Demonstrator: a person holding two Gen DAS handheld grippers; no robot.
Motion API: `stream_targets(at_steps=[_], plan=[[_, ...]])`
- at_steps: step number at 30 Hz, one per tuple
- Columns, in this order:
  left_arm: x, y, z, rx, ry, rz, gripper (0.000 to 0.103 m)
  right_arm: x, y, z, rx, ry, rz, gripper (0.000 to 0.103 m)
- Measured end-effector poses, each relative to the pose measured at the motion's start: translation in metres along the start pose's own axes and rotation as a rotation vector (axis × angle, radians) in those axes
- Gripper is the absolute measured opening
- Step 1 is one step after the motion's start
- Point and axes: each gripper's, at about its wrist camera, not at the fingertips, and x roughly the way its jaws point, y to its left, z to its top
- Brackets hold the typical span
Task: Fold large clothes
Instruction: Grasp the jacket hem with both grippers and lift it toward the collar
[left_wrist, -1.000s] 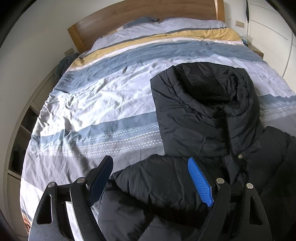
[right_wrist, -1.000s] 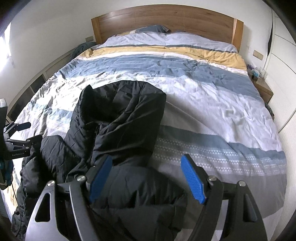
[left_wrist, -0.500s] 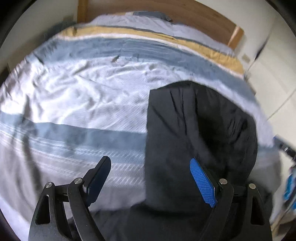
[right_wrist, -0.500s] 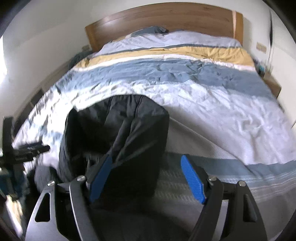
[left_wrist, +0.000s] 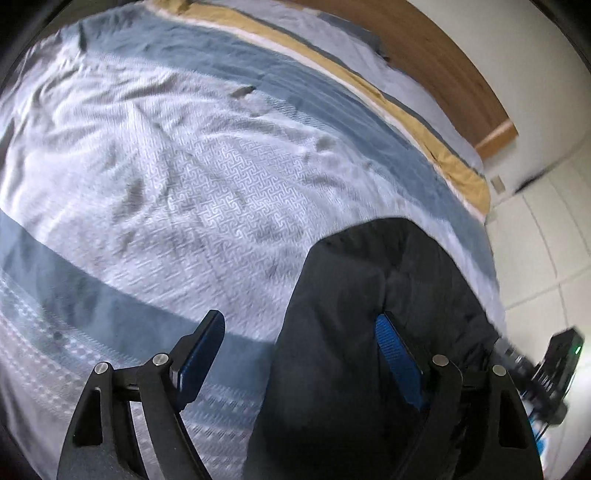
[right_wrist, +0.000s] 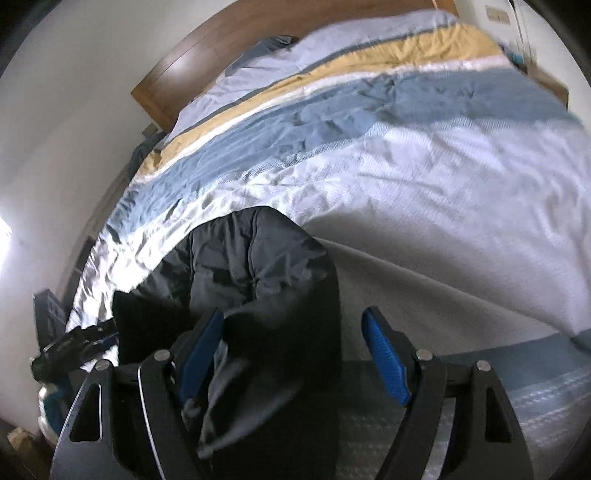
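Note:
A black puffer jacket (left_wrist: 369, 302) lies on the striped bed cover (left_wrist: 184, 177), its hood end pointing toward the headboard. My left gripper (left_wrist: 299, 339) is open over the jacket's left edge; its right finger (left_wrist: 397, 363) is above the black fabric, its left finger above the cover. In the right wrist view the jacket (right_wrist: 266, 273) fills the lower left. My right gripper (right_wrist: 293, 347) is open over the jacket's right edge, jaws wide, holding nothing. Each gripper shows at the other view's edge, the right one (left_wrist: 550, 373) and the left one (right_wrist: 70, 347).
The wooden headboard (left_wrist: 443, 62) runs along the far end of the bed. White wardrobe panels (left_wrist: 546, 229) stand on the right. A white wall (right_wrist: 55, 129) and low shelving run along the bed's left side.
Both grippers have moved forward along the jacket toward its hood end and tilted outward. The jacket's lower body has dropped out of view. Both stay open.

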Motion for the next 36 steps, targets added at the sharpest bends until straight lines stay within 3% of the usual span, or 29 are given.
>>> stream_targets(at_steps=[2,5,6,7,9,10,14,24,36], plan=[[0.011,-0.002,0.003,-0.022,0.019,0.006,0.078,0.012,-0.002,0.002,0.018,0.017,-0.007,0.077],[0.027,-0.006,0.002,-0.037,0.062,0.015,0.052,0.023,-0.001,0.005,0.022,0.028,-0.028,0.070],[0.031,-0.007,0.000,-0.041,0.077,0.005,0.037,0.026,0.000,0.006,0.016,0.036,-0.029,0.057],[0.033,-0.009,-0.001,-0.037,0.086,0.005,0.024,0.031,0.004,0.006,0.008,0.053,-0.030,0.052],[0.031,-0.016,-0.005,-0.001,0.080,0.036,0.012,0.032,0.011,0.005,-0.026,0.066,-0.029,0.025],[0.027,-0.019,-0.008,0.012,0.067,0.040,0.009,0.031,0.015,0.004,-0.047,0.068,-0.035,0.021],[0.003,-0.024,-0.015,0.028,0.022,0.031,0.008,0.008,0.028,-0.002,-0.102,0.046,-0.053,0.014],[-0.083,-0.040,-0.050,0.084,-0.050,-0.003,0.007,-0.082,0.060,-0.029,-0.162,-0.005,-0.053,0.013],[-0.167,-0.029,-0.135,0.105,-0.062,-0.023,0.007,-0.174,0.095,-0.127,-0.159,-0.028,-0.009,0.013]])
